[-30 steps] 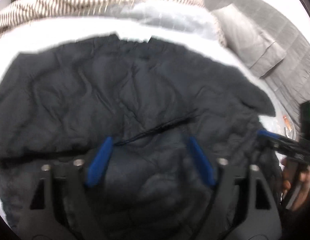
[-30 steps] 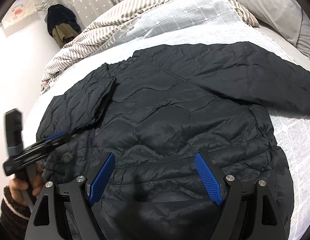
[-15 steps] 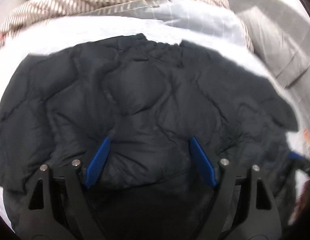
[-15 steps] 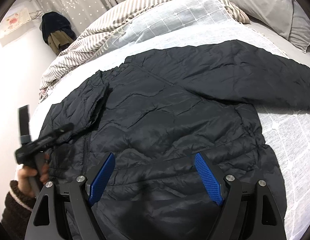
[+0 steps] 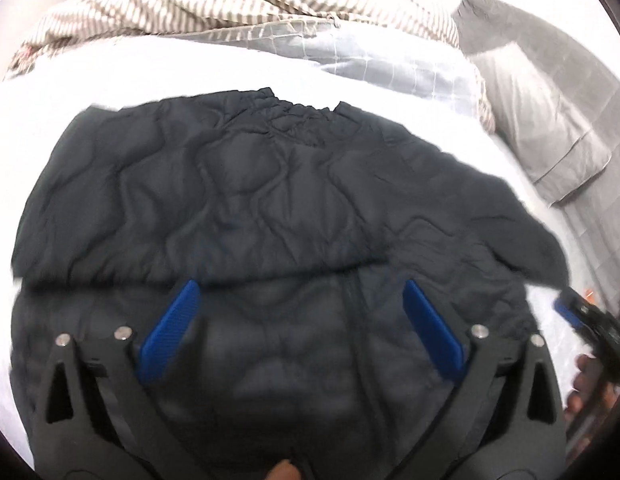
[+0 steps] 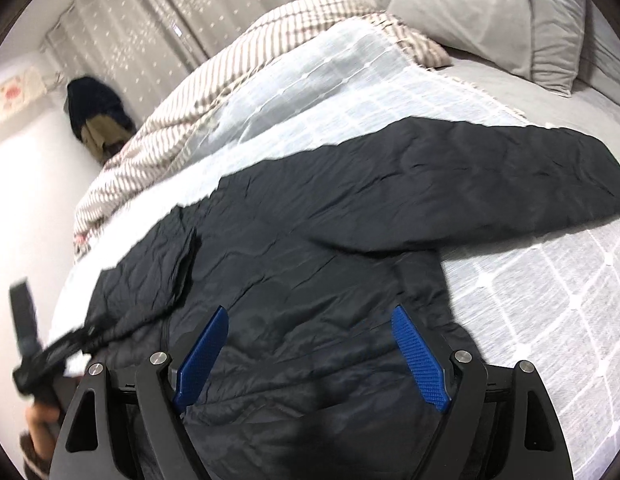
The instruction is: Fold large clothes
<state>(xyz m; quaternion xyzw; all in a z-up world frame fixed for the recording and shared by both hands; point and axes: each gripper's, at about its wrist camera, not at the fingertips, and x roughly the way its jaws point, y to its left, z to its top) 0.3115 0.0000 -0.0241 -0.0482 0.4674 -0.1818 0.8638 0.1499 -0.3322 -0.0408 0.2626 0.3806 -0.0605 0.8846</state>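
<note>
A black quilted jacket (image 5: 270, 208) lies spread on the bed, its left sleeve folded across the body. In the right wrist view the jacket (image 6: 349, 272) has its other sleeve (image 6: 489, 184) stretched out to the right. My left gripper (image 5: 300, 300) hovers over the jacket's lower part; its jaws are opening, and no cloth is pinched between the blue pads. My right gripper (image 6: 310, 324) stands open above the hem on the right side, nothing held. Each gripper shows at the edge of the other's view.
The jacket rests on a pale checked blanket (image 6: 529, 288). A striped duvet (image 5: 230, 4) is bunched at the far side and a grey pillow (image 6: 501, 12) lies at the back right. Curtains (image 6: 158, 12) and a wall close off the far left.
The left gripper's jaws have spread wider and it has lifted back from the jacket. The right gripper has shifted right, bringing the outstretched sleeve and pillow more into view.
</note>
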